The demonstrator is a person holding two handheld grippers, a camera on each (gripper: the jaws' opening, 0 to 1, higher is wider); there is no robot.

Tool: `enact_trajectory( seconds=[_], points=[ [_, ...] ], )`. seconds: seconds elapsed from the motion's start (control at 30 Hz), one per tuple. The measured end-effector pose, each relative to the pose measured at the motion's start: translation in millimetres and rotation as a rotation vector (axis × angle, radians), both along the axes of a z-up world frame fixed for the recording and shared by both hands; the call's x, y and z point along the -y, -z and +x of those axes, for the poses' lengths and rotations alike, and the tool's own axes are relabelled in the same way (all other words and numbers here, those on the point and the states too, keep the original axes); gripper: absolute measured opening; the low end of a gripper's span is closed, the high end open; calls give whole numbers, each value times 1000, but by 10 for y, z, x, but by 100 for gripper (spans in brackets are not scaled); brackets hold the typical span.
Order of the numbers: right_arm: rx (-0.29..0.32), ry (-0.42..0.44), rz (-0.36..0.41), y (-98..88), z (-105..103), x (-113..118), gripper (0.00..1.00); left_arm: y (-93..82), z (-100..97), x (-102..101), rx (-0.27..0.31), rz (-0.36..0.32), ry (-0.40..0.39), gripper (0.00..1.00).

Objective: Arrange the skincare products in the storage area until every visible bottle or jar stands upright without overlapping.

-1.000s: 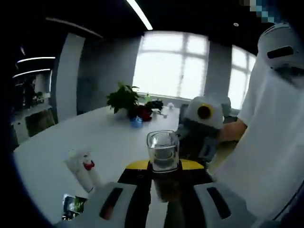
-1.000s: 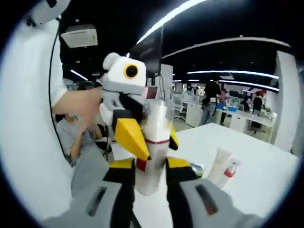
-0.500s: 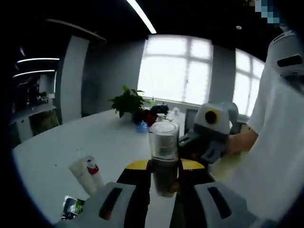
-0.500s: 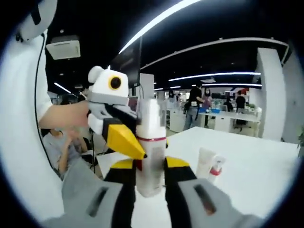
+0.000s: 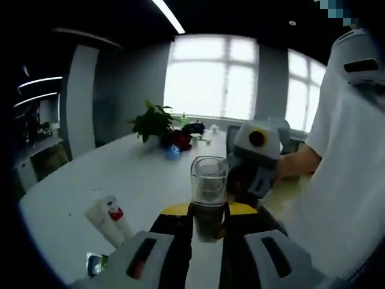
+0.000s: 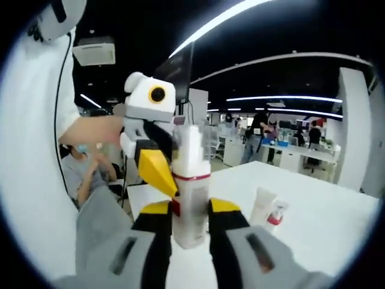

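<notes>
In the left gripper view, the left gripper (image 5: 209,218) has its two yellow-and-black jaws clamped on the lower part of a clear, square-shouldered glass jar with a transparent cap (image 5: 209,191), which stands upright between them, lifted above the long white table (image 5: 144,171). On the table to the lower left lies a white squeeze tube with a red band (image 5: 110,218), tilted on its side, and near the bottom edge sits a small dark packet (image 5: 94,263) whose print is too blurred to read. At the far end of the table stands a green leafy potted plant (image 5: 155,122) with red and blue items beside it, in front of a bright window (image 5: 210,81). The right gripper (image 5: 255,158), grey and white with a yellow-ringed lens, comes in just behind and to the right of the jar, held by a person in a white shirt (image 5: 343,180). In the right gripper view, the right gripper (image 6: 189,221) has its jaws closed against a tall white bottle with a thin red ring near its shoulder (image 6: 189,195), held upright above the white table. The left gripper (image 6: 150,144) reaches in from the left with one yellow jaw tip touching or just beside the bottle's upper part; which cannot be told. To the right on the table lie the white tube (image 6: 261,208) and a small red-marked piece (image 6: 275,215) just beside it. People stand at desks (image 6: 283,150) far behind.
</notes>
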State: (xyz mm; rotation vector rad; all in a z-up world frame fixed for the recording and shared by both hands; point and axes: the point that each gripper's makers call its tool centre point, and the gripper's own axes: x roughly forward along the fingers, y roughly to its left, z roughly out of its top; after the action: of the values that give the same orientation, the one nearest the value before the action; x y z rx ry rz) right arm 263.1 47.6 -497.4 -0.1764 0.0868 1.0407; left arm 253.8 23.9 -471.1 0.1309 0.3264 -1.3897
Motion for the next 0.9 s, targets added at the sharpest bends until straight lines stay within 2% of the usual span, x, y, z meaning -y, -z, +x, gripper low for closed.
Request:
enact_trajectory(
  seconds=[0.1, 0.2, 0.37, 0.5, 0.8, 0.9],
  points=[
    [-15, 24, -27, 105, 74, 14, 22, 83, 60, 20, -5, 32, -9, 16],
    [-24, 53, -69, 246, 163, 27, 23, 239, 142, 49, 2, 96, -15, 16],
    [-60, 103, -93, 467, 317, 54, 23, 446, 264, 102, 1, 152, -11, 16],
    [-82, 160, -131, 679, 445, 71, 23, 658, 390, 94, 21, 208, 23, 16],
    [-155, 268, -176, 1185, 719, 124, 23, 1147, 673, 99, -9, 265, 68, 16],
    [-175, 286, -178, 1286, 772, 133, 23, 1270, 742, 97, -19, 274, 85, 16]
  ],
)
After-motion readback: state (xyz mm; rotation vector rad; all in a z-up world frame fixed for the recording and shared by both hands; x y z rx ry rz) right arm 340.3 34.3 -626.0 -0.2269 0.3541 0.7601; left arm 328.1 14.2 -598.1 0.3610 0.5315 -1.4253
